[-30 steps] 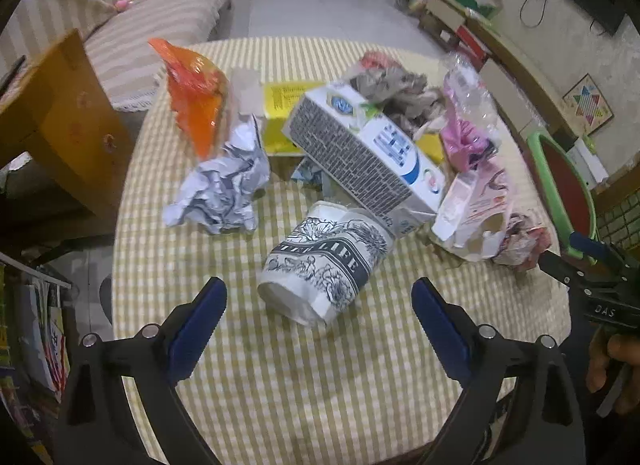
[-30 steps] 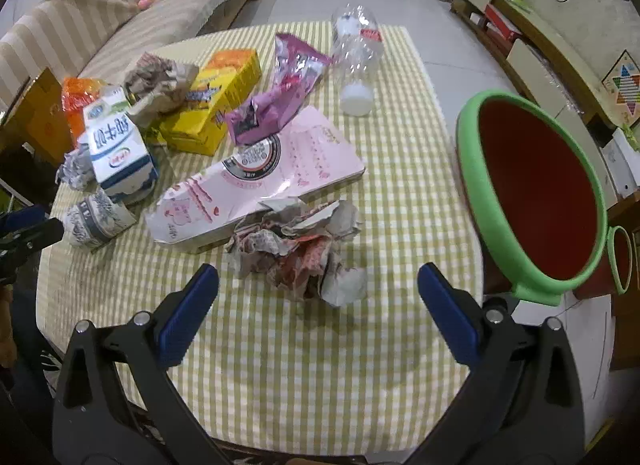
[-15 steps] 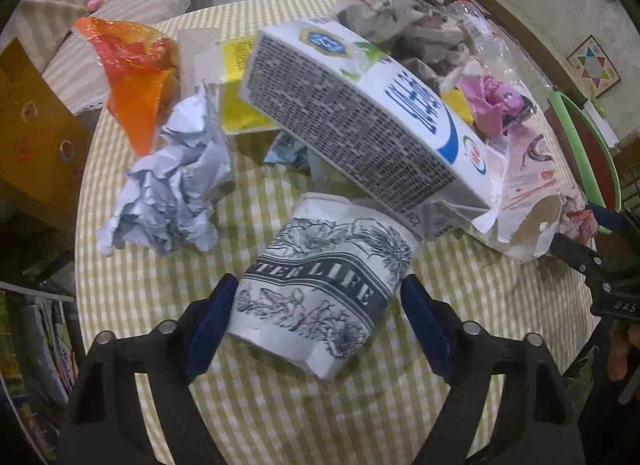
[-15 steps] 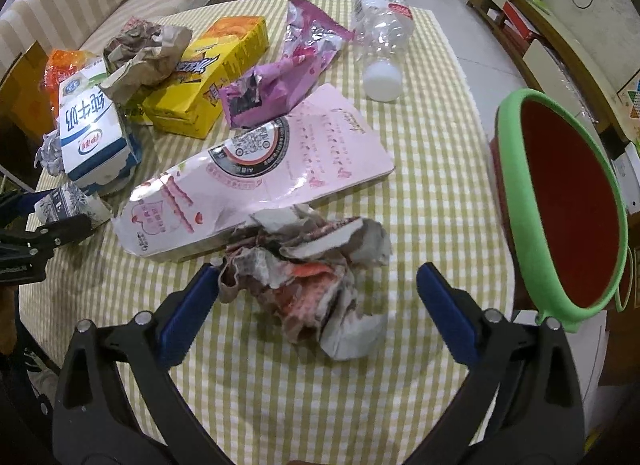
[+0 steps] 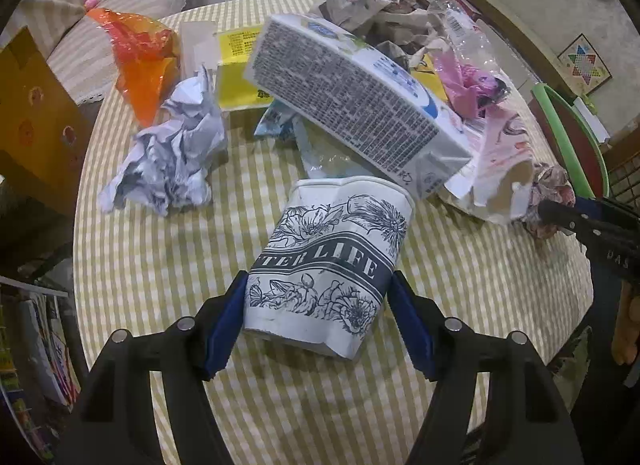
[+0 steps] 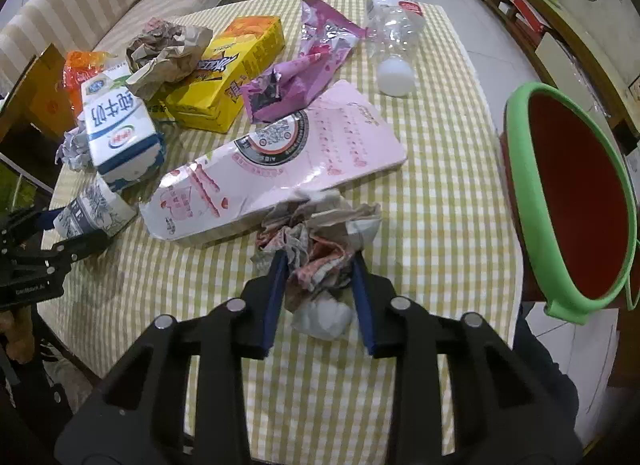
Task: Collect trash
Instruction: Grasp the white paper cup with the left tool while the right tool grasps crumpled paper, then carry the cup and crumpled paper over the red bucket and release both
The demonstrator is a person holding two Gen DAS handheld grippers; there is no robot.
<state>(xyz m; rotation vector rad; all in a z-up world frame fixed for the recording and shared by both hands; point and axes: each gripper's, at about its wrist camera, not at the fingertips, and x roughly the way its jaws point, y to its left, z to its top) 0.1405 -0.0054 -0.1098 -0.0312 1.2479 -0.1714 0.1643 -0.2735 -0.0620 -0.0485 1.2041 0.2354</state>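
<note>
Left gripper (image 5: 318,305) straddles a printed paper cup (image 5: 328,261) lying on its side on the worktop (image 5: 160,265); its jaws are closing, with the blue pads (image 5: 226,325) at the cup's flanks, contact on the far side not certain. Right gripper (image 6: 318,265) is closing on a crumpled paper wad (image 6: 320,241), both pads pressed into it. Just beyond the cup, a milk carton (image 5: 360,105) rests tilted over it, beside a crumpled white sheet (image 5: 176,157) and an orange wrapper (image 5: 144,61). Touching the wad's far edge lies a flattened pink bag (image 6: 280,169). Further out sit a yellow box (image 6: 232,69), a purple foil wrapper (image 6: 304,69) and an empty plastic bottle (image 6: 394,33). A red bin with a green rim (image 6: 576,193) stands off the worktop's right edge.
</note>
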